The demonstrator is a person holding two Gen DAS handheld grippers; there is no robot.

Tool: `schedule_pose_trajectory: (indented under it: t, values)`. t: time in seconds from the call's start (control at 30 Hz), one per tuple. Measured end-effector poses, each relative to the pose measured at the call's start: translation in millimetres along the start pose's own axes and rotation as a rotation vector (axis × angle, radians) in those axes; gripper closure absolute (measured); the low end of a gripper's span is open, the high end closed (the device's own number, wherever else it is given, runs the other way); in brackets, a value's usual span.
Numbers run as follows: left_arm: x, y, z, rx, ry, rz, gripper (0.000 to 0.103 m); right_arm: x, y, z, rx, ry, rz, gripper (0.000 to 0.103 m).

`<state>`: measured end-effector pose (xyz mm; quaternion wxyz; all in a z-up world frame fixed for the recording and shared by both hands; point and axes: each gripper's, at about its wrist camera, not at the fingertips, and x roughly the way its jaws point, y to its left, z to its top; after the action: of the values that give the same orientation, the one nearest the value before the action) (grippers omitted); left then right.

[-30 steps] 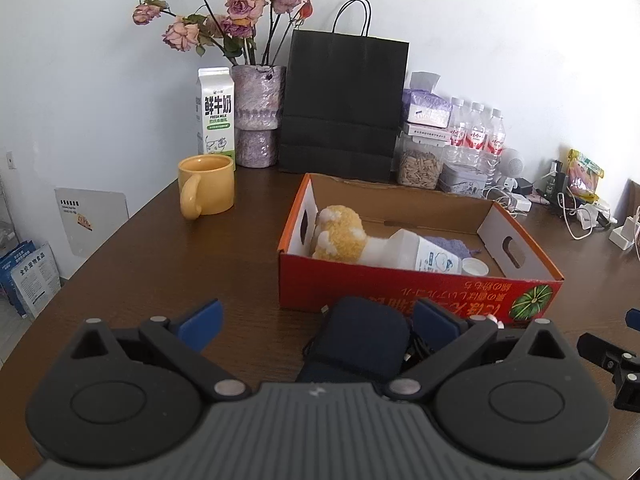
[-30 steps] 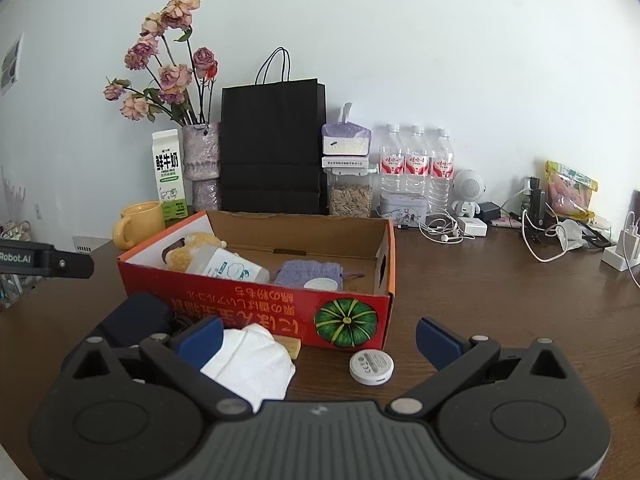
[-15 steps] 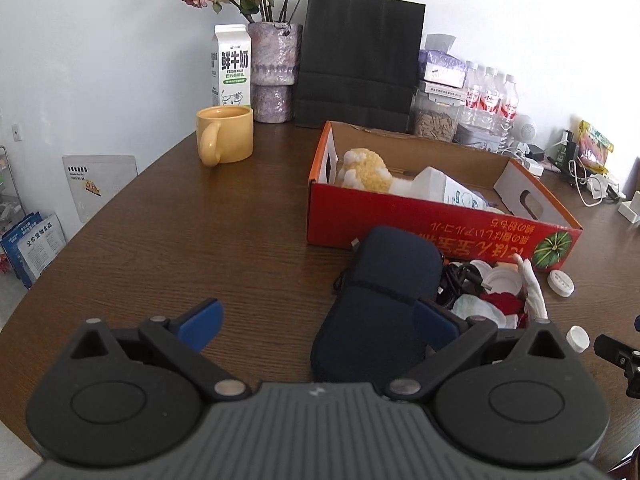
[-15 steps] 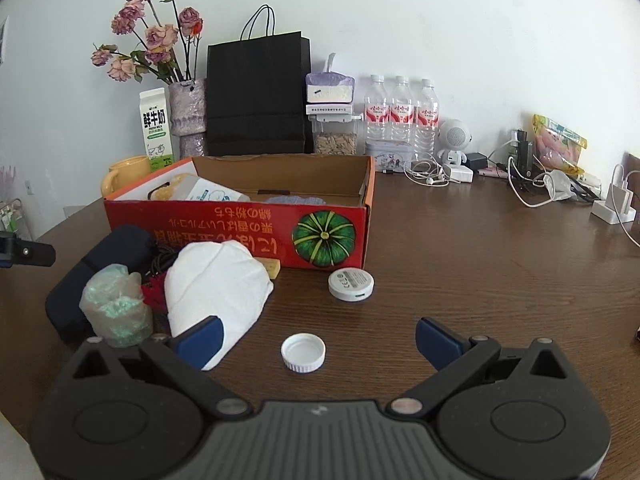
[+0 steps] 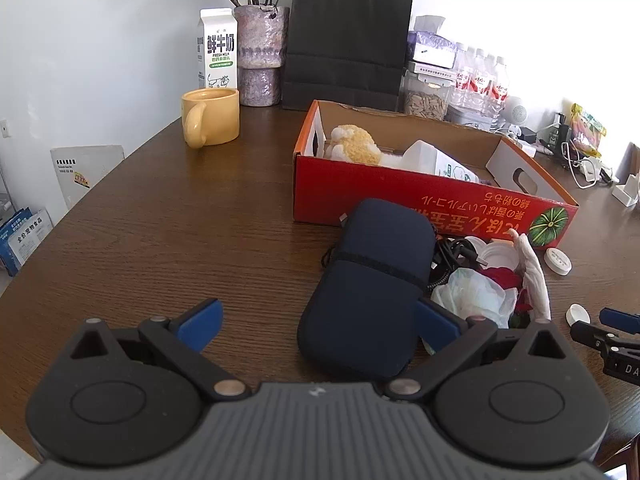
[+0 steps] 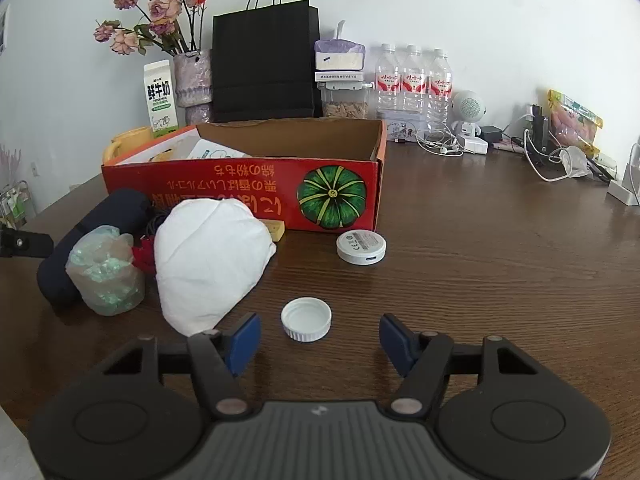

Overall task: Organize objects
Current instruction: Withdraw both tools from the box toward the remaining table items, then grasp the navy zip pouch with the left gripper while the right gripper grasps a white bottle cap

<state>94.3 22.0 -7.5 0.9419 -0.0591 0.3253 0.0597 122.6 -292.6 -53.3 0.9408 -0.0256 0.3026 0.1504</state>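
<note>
Right wrist view: the right gripper [image 6: 320, 334] sits low in the frame, jaws closing but not yet pressing on anything, and the white bottle cap [image 6: 306, 319] lies on the wooden table [image 6: 500, 260] just above centre between the two blue pads, nearer the left one, clear of both. Above it, a round white disc [image 6: 361, 247] rests near the red cardboard box [image 6: 248, 192]; a white cloth bundle [image 6: 208, 264] fills the middle left.

Left wrist view: the left gripper [image 5: 316, 322] is spread wide, gripping nothing. The navy pouch [image 5: 372, 284] lies at centre right, its lower end beside the right pad; whether they touch, I cannot tell. The left pad stands over bare table
</note>
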Motion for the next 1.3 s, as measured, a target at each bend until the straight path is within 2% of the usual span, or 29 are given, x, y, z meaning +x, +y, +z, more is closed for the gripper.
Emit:
schedule_pose_trajectory:
  t: [0.1, 0.17, 0.2, 0.23, 0.53, 0.8, 1.3]
  values:
    - [4, -1, 1, 0.003, 0.007, 0.002, 0.0, 6, 3, 1, -0.012, 0.005, 0.003, 0.049]
    - [6, -2, 1, 0.007, 0.011, 0.0, 0.0, 9, 5, 3, -0.023, 0.002, 0.0, 0.058]
    - [7, -3, 1, 0.01, 0.012, -0.003, 0.0, 10, 6, 4, -0.027, 0.0, 0.007, 0.073]
    - [9, -3, 1, 0.013, 0.015, -0.005, 0.0, 10, 6, 5, -0.031, -0.002, 0.012, 0.076]
    - [25, -4, 12, 0.028, 0.028, -0.017, 0.0, 7, 5, 11, -0.034, -0.047, 0.013, 0.076]
    - [44, -14, 19, 0.077, 0.065, -0.07, 0.0, 11, 5, 21, -0.031, -0.065, 0.03, 0.076]
    - [68, -26, 12, 0.099, 0.105, -0.093, 0.0, 12, 3, 22, -0.036, -0.07, 0.05, 0.076]
